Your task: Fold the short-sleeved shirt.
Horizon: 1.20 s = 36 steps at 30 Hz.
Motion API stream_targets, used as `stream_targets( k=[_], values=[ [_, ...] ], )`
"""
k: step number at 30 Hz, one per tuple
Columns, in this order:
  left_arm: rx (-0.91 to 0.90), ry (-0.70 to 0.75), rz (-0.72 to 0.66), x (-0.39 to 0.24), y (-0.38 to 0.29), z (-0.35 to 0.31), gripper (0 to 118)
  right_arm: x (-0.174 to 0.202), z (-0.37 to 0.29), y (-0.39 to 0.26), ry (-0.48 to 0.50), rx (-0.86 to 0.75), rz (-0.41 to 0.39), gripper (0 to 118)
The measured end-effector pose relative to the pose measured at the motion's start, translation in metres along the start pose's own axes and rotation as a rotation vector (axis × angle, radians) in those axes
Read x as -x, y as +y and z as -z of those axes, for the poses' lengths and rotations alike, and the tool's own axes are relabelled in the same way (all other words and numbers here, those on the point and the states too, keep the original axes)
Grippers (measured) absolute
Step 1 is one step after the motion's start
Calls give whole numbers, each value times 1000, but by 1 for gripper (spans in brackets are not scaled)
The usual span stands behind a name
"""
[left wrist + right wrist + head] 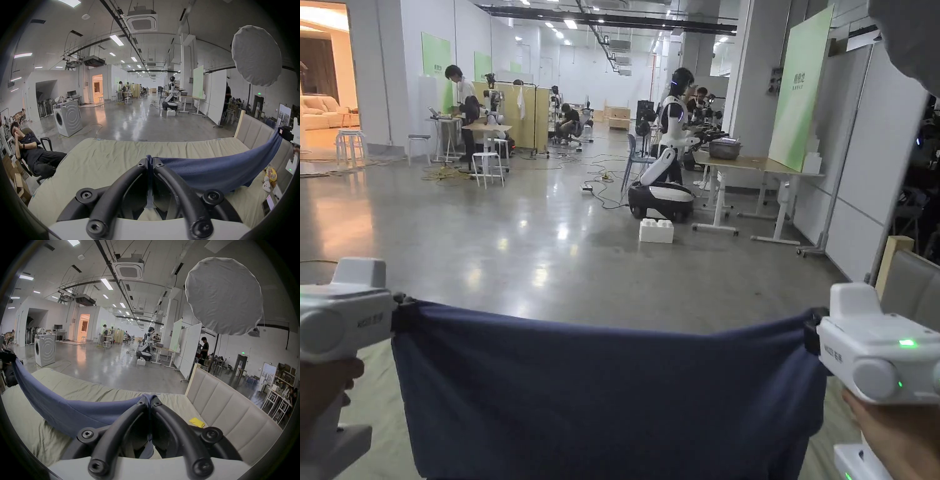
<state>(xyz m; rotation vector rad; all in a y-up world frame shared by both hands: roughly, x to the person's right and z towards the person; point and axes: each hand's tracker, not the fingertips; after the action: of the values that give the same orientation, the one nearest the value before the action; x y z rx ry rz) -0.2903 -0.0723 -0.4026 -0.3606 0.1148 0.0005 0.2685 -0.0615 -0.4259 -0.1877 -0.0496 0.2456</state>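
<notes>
Navy cloth pinched at both ends — left gripper [150,160] clamped on one corner at nine o'clock, right gripper [148,400] on the other at three, the shirt [606,400] stretched between them above the beige bed [105,155].

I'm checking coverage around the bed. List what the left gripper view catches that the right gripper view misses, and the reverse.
Left gripper view alone: a person slumped in a chair beside the bed, and small plush toys on the mattress. Right gripper view alone: a yellow cloth by the padded headboard. Both: the navy shirt stretched between the tongs, each pair shut on an end, plus the washing machine.
</notes>
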Motion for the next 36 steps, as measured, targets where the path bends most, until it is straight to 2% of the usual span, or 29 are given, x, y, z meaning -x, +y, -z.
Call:
stream_targets(
  k=[11,13,20,27,32,36],
  values=[
    [-58,-27,9,11,-93,-97,5,0,-105,-75,24,10,-37,2],
    [-55,-36,-11,13,-117,-115,5,0,-125,-93,35,37,-15,2],
    [94,-50,-29,17,-206,-175,5,1,-195,-156,43,108,-10,2],
    [216,-14,-1,26,-287,-204,5,17,-243,-212,70,212,-69,2],
    [300,-5,-5,26,-324,-215,5,30,-261,-247,90,301,-121,2],
    [333,13,12,24,-341,-220,5,34,-272,-270,105,375,-128,2]
  ],
)
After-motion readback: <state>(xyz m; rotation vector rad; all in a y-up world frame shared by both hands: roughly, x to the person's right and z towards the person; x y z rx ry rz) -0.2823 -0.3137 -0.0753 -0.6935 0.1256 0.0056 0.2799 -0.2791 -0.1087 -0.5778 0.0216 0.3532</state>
